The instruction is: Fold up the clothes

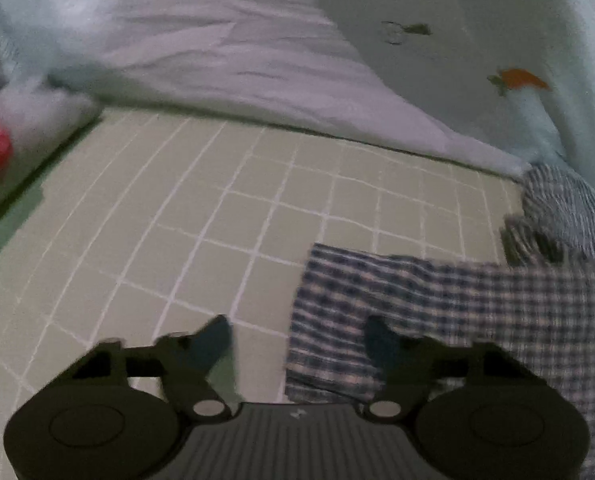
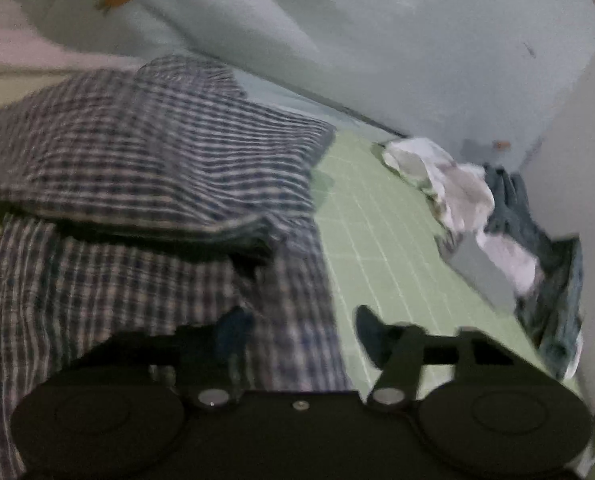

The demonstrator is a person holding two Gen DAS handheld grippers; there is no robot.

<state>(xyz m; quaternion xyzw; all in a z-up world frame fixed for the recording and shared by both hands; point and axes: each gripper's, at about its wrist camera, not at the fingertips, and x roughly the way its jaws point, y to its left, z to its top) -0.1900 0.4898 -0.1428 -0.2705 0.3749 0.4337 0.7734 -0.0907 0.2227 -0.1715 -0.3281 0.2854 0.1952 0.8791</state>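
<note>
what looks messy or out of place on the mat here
The plaid shirt lies bunched, one part folded loosely over the rest, not flat. A crumpled heap of white and dark clothes sits at the green grid mat's far edge.

I see a blue-and-white checked shirt (image 2: 137, 152) ahead of my black right tongs (image 2: 301, 336), on a pale green mat (image 1: 177, 220) gridded with white lines, lilac sheet (image 1: 217, 48) beyond.

2 close downward views, shared plaid shirt (image 1: 437, 300)
</note>
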